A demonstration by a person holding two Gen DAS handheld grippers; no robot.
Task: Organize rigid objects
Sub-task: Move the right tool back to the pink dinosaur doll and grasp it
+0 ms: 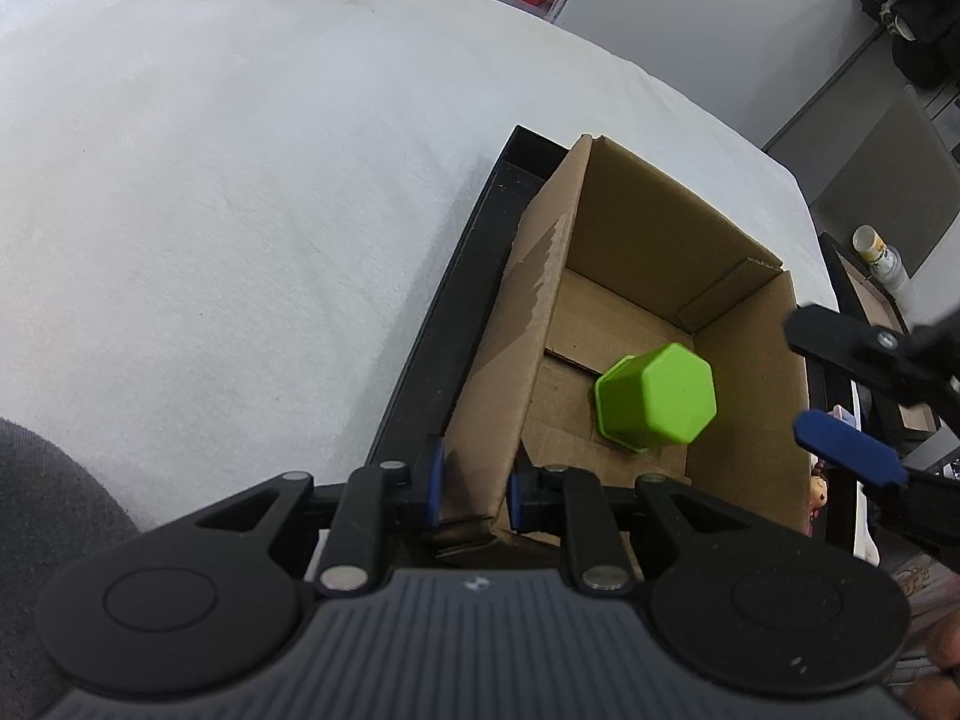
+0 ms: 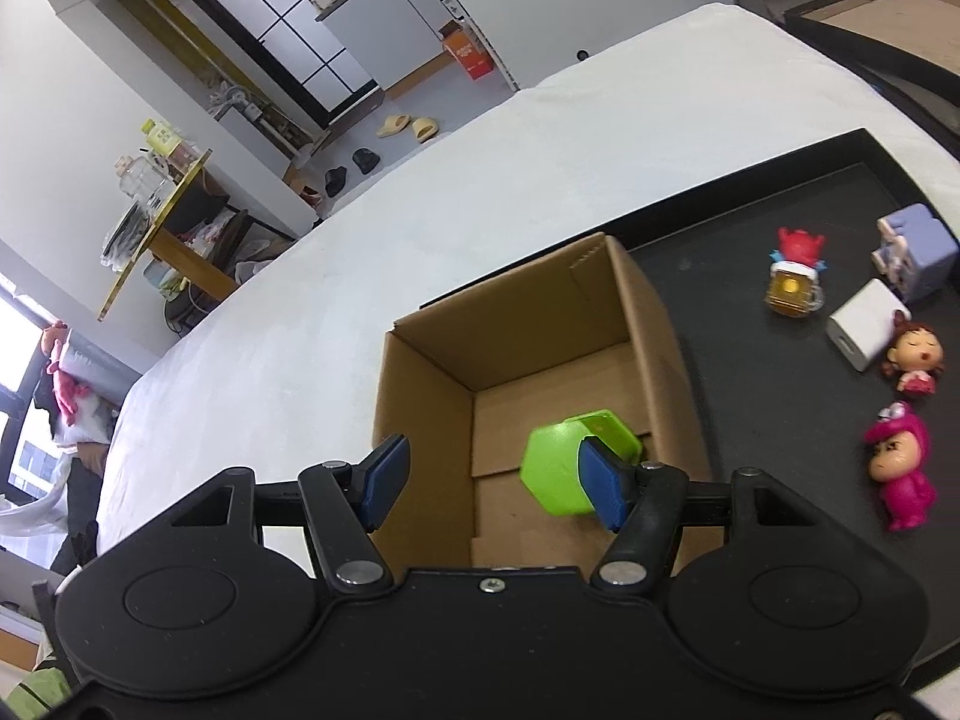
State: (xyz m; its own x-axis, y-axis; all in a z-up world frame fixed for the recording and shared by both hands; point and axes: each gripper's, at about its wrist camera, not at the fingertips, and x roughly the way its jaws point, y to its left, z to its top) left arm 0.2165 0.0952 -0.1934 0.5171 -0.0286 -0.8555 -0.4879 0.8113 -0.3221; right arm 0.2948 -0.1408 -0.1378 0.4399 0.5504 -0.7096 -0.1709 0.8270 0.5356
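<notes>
A green hexagonal cup (image 1: 657, 399) lies on its side on the floor of an open cardboard box (image 1: 636, 228); it also shows in the right wrist view (image 2: 558, 474). The box (image 2: 510, 324) stands on a black tray (image 2: 780, 396). My left gripper (image 1: 474, 492) is shut on the box's near wall. My right gripper (image 2: 492, 483) is open and empty above the box, its fingers (image 1: 849, 447) at the right in the left wrist view.
On the tray right of the box lie a red figure on a beer mug (image 2: 795, 276), a lilac block toy (image 2: 915, 252), a white charger (image 2: 864, 324), a girl figurine (image 2: 915, 357) and a pink figurine (image 2: 903, 468). The tray (image 1: 456, 300) rests on a white bed (image 1: 240, 180).
</notes>
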